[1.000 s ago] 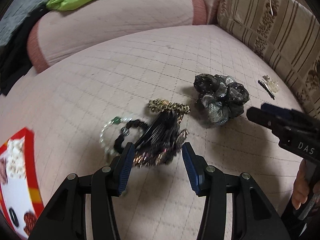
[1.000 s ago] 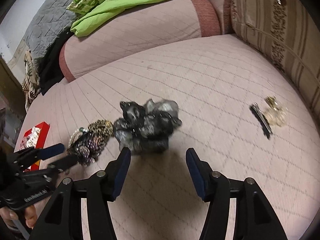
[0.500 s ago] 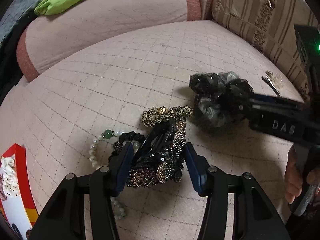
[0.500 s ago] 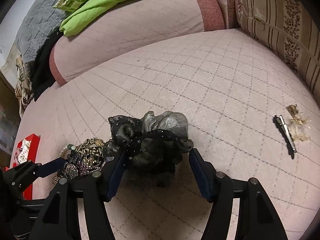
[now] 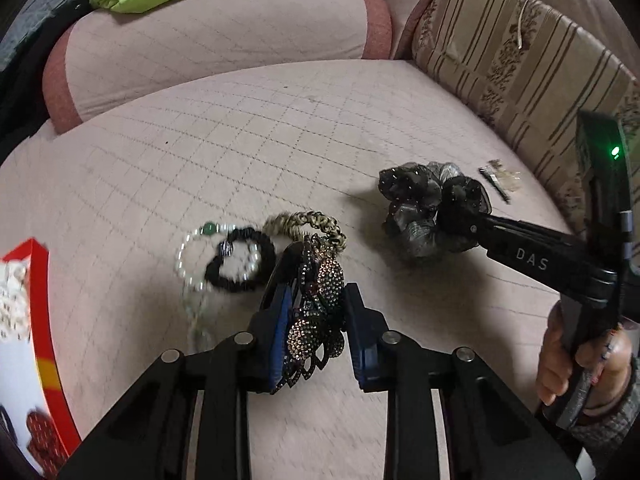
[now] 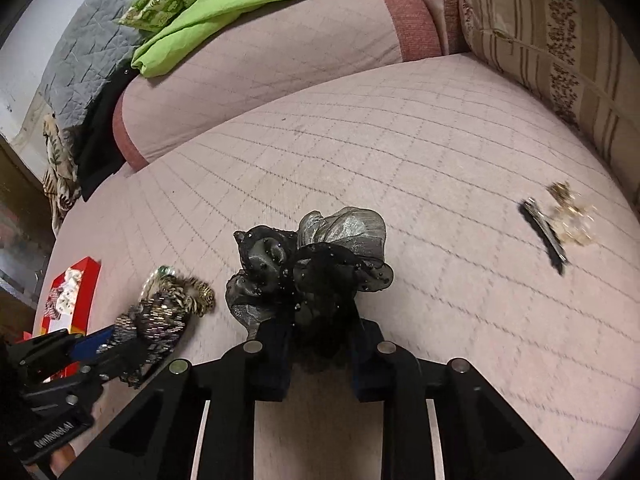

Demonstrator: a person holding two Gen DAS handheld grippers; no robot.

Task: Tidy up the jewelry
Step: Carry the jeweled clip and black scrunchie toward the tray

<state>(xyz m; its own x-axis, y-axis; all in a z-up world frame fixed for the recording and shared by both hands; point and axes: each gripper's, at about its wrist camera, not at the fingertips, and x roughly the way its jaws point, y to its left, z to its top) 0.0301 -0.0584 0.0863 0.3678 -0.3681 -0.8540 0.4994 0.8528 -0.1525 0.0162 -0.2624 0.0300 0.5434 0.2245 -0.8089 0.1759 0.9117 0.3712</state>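
Pink quilted sofa seat (image 6: 400, 152); striped cushion (image 5: 520, 72) right; green blanket (image 6: 224, 4) on bolster (image 5: 224, 40).

A pink quilted sofa seat (image 6: 400, 168) fills both views. Behind it lies a pink bolster (image 6: 260, 68) with a bright green cloth (image 6: 224, 4) draped on top, beside a grey quilted blanket (image 6: 84, 36). A striped cushion (image 5: 520, 60) stands at the right.
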